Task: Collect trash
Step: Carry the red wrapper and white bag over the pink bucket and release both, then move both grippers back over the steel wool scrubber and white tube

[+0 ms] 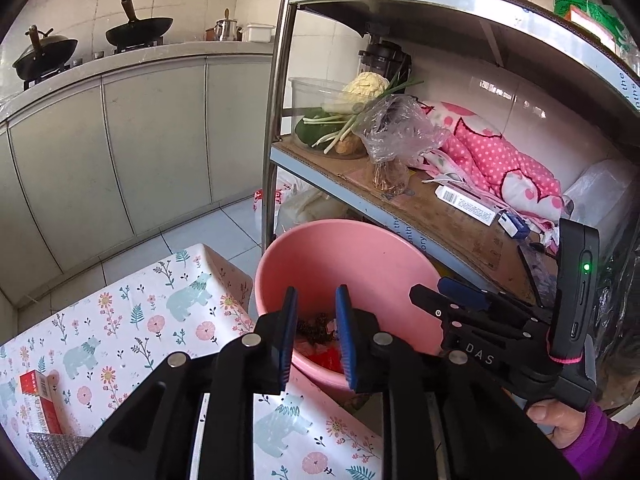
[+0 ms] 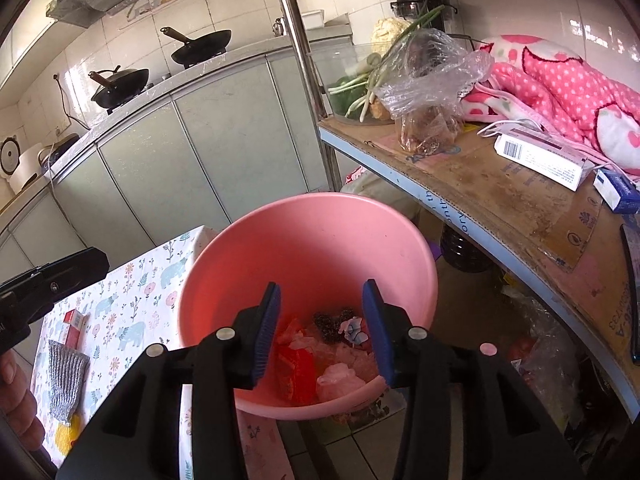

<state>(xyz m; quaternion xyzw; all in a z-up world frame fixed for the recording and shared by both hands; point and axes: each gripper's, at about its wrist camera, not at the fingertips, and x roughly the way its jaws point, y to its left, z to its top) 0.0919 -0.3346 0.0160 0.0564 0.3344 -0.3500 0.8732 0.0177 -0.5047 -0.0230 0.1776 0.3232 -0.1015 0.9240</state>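
While both tongs are hanging over it, the pink bucket (image 2: 312, 248) is filling the lower middle of the right wrist view, sitting between the flowered tabletop (image 2: 132, 292) at lower left and the metal shelf (image 2: 492, 184) running off to the right. Scraps of trash (image 2: 320, 352) are lying at the bottom of the bucket: red wrapper, pale crumpled bits, something dark.

The right tongs (image 2: 322, 332) are standing apart with nothing between the pads, only the trash showing far below in the gap. The left tongs (image 1: 316, 334) are also standing apart, more narrowly, and are gripping nothing.

Judging from this, both loads look dropped, and the risk is lying in whatever comes next. The bucket's lower edge is sitting just beside the tabletop edge, so a tong body swinging low toward the table could be knocking the rim and tipping it. The two tongs are also crowding each other, so a careless pull away could be bumping one against the other.

Each view is adding something. The right wrist view is showing the bucket's contents plainly, plus a grey knitted cloth (image 2: 66, 380) and a red box (image 2: 74, 328) on the tabletop at lower left. The left wrist view is showing the right tongs from the side, with the hand (image 1: 560, 420) gripping them at lower right.
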